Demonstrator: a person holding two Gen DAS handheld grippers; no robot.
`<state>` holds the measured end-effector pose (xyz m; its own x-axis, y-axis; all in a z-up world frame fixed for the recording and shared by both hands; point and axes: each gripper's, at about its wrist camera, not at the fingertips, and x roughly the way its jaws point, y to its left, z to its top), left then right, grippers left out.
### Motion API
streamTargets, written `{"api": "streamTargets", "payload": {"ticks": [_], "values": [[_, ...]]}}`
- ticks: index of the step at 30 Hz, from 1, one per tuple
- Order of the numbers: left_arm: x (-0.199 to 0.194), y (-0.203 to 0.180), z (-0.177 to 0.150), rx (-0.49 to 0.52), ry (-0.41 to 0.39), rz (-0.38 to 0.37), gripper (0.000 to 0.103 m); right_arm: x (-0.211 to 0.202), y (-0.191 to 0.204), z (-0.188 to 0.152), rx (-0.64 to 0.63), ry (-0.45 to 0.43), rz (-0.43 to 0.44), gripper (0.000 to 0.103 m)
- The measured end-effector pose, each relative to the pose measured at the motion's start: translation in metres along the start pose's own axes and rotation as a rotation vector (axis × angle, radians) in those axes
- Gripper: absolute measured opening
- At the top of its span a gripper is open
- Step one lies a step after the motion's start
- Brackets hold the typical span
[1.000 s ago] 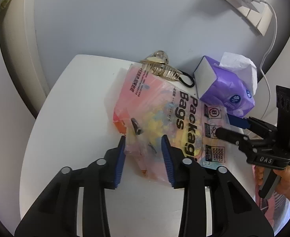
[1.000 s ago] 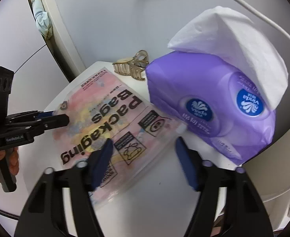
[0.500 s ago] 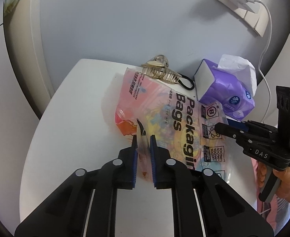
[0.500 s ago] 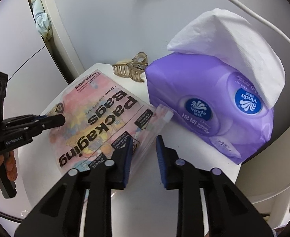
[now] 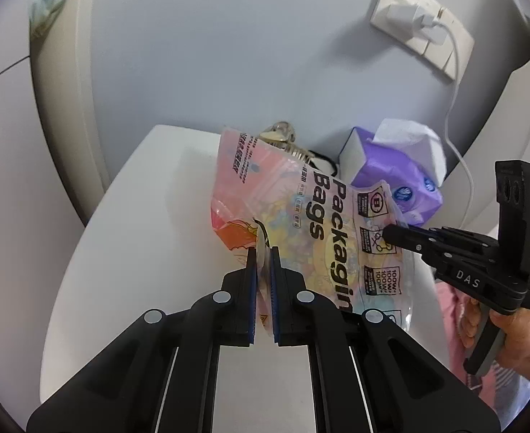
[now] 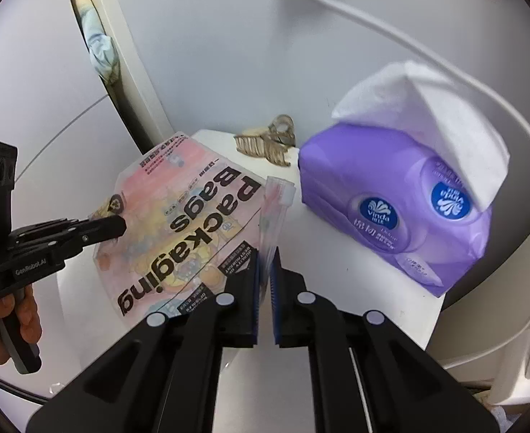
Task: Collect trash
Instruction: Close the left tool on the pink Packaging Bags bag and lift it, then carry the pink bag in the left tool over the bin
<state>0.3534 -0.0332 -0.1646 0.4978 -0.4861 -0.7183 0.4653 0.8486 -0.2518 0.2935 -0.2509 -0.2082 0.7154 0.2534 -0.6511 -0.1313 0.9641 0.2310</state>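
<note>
Two handheld grippers lift a printed plastic bag (image 5: 315, 223) off a white round bench (image 5: 138, 245), the first piece of trash in a collection job that looks barely begun. The left gripper (image 5: 260, 252) has its jaws clamped on one edge of the bag; the right gripper (image 6: 264, 252) has its jaws pinched shut on the opposite, clear edge, near the zip strip. Between them the bag hangs partly raised, its far end tilted up toward the wall and its near end sagging by the bench; whether any part touches the surface cannot be told.

No bin or sack shows in either view, so where the bag must go is unknown; carrying it off and dropping it appears to be what remains.

The bag is thin, glossy film, crinkled and floppy, printed in pink, yellow and orange with black "Packaging Bags" lettering and a transparent margin. It will likely fold and slip rather than hold shape.

Behind it stand a soft purple tissue pack (image 6: 391, 213) with a white sheet pulled up from its top, and a translucent beige hair claw (image 6: 268, 144) with curved teeth, just beside the pack. A white cable (image 5: 456, 115) runs down from a wall socket (image 5: 422, 23).
</note>
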Motion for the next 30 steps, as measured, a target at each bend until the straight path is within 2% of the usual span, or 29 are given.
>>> {"api": "streamTargets", "payload": {"ticks": [15, 21, 30], "values": [[-0.093, -0.021, -0.019, -0.026, -0.084, 0.070, 0.005, -0.052, 0.044, -0.006, -0.081, -0.072, 0.073, 0.008], [-0.143, -0.025, -0.041, -0.049, -0.126, 0.114, 0.005, -0.074, 0.074, -0.018, -0.144, -0.091, 0.111, 0.008], [-0.224, -0.002, -0.091, -0.125, -0.180, 0.200, 0.005, -0.090, 0.139, -0.044, -0.263, -0.106, 0.185, 0.008]]}}
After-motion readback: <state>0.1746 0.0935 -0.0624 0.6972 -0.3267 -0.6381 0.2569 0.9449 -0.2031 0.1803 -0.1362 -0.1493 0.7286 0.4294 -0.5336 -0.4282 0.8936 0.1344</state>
